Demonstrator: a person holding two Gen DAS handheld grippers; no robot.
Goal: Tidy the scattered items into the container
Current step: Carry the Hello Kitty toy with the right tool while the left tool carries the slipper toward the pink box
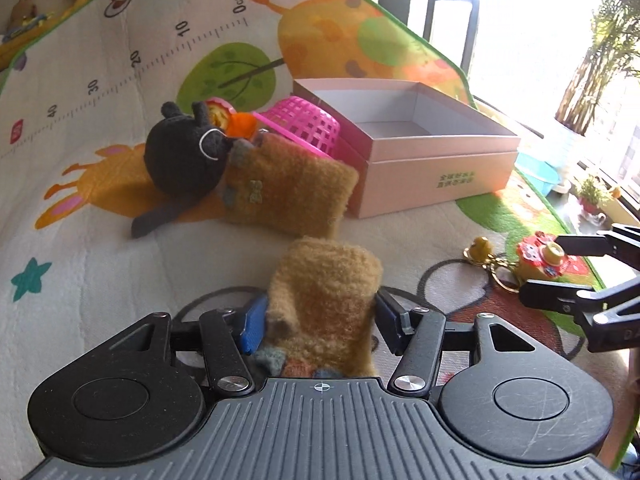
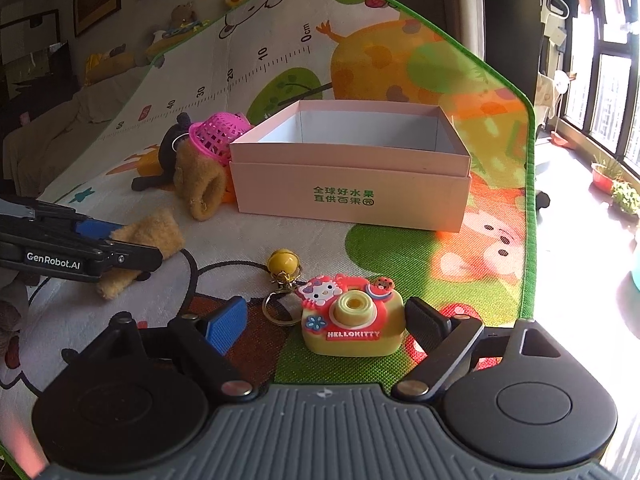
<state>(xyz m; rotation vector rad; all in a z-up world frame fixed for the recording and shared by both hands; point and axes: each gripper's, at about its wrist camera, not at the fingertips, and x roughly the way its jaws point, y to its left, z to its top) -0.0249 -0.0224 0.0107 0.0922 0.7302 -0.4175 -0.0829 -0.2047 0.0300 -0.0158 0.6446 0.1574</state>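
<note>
Left wrist view, item one: my left gripper (image 1: 320, 320), jaws pinching a fuzzy tan knitted glove (image 1: 324, 304) between the blue pads (image 1: 252, 328). Item two: a second tan glove (image 1: 288, 188) lying on the play mat (image 1: 80, 260), touching a black plush toy (image 1: 188, 160) on one side and near the pink box (image 1: 432, 160) on the other. Item three: a pink plastic basket (image 1: 308, 124), tipped on its side, wedged against the box's wall behind the glove. An orange piece (image 1: 240, 124) shows between plush and basket; I cannot tell what it is.

Right wrist view, item four: my right gripper (image 2: 324, 320), jaws spread either side of a yellow toy camera (image 2: 352, 324) marked HELLOKITTY; the right jaw stands just beside the camera, the left one apart from it. Item five: a key ring (image 2: 278, 308) with a yellow bell (image 2: 282, 262), attached at the camera's left. Item six: the box, open-topped, green print on its front, nothing visible inside, standing on the mat beyond the camera.
</note>
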